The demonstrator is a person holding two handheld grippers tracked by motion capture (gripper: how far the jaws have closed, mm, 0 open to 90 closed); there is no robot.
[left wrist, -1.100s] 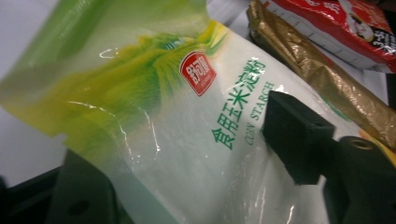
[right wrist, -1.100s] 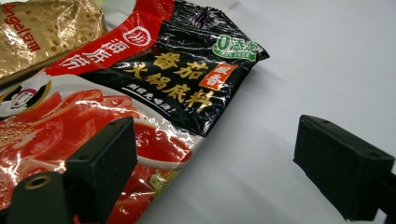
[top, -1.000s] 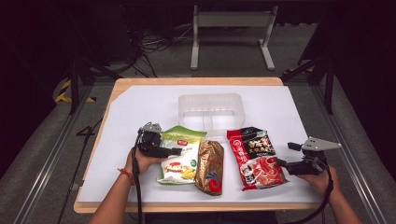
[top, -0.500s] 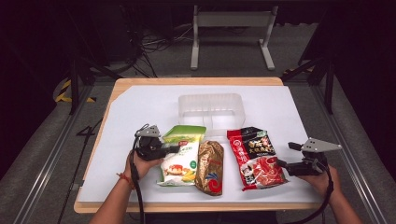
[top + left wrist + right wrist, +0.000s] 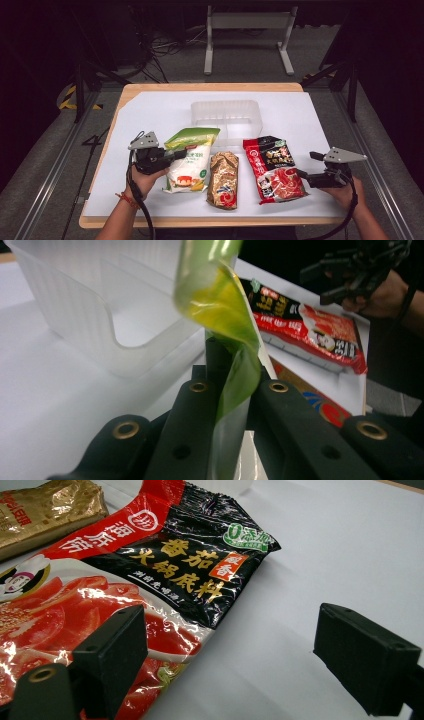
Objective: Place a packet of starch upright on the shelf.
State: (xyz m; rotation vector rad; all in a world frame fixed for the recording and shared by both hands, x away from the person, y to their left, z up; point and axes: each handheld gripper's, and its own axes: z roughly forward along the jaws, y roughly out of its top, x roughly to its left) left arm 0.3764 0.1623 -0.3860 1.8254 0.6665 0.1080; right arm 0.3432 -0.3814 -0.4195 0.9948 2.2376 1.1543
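- Green-topped and white below, the snack bag [image 5: 189, 159] is the one I have hold of: my left gripper [image 5: 172, 155] has its fingers [image 5: 192, 425] pinching the bag's left edge, and the film [image 5: 227, 340] curls up between them in the left gripper view.
- The bag's upper end is tilted up off the white surface [image 5: 150, 110], while its lower end lies near the front edge, just beside the gold packet [image 5: 223, 179].
- The fingers have just been closing, with the bag's edge between them.
- Behind the bag stands the translucent plastic bin [image 5: 226, 117], open side up, near the middle of the surface.
- My right gripper [image 5: 302, 176] sits at the right edge of the red-and-black pouch [image 5: 274, 167], which lies flat to the right of the gold packet.
- In the right gripper view its fingers [image 5: 112, 650] are spread wide; one hangs over the pouch's red corner, the other over bare surface, and nothing is pinched.
- My right hand [image 5: 345, 192] rests at the front right of the surface.
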